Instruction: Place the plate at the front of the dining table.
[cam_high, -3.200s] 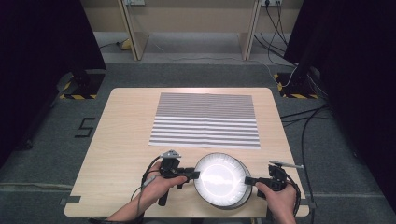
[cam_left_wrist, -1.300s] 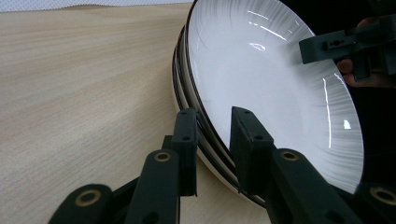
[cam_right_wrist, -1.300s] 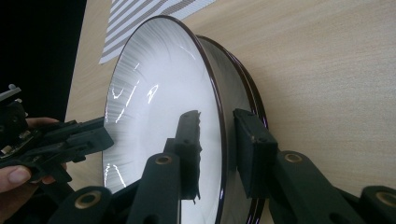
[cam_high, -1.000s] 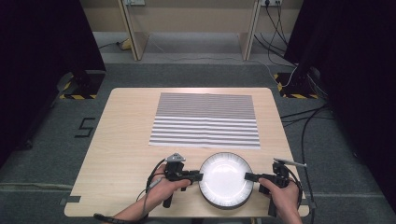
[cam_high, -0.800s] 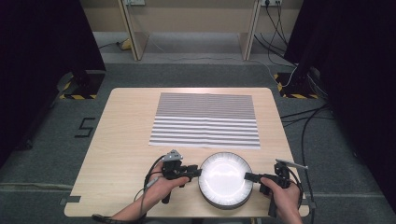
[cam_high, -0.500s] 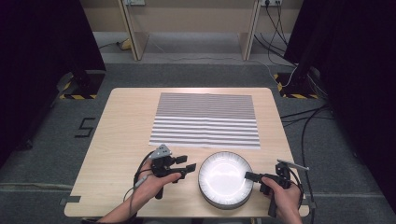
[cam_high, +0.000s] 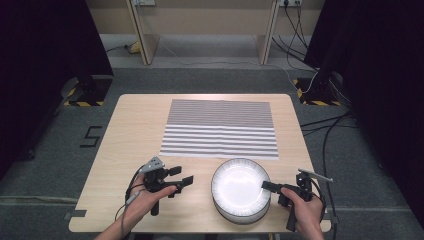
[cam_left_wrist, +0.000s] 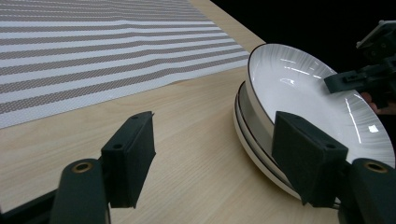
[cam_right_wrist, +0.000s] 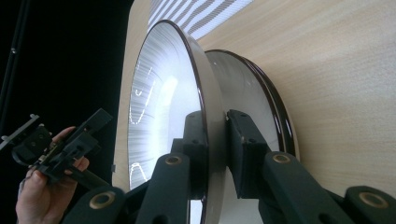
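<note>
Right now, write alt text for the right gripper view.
The right gripper pinches the rim of the top plate between its black fingers, lifted off the plate beneath. The left gripper is held in a hand farther off.

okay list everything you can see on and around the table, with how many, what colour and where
plates: a stack, at least two by the rims in the right gripper view, white with dark rims, near edge of the table, right of centre
striped mat: one, grey and white, flat on the far half of the table
table: one, light wood, on grey floor
cables: several, black, on the floor to the right
left gripper: one, black, open, empty, left of the plates and apart from them; its jaws have just been opening
right gripper: one, black, shut on the top plate's right rim
</note>
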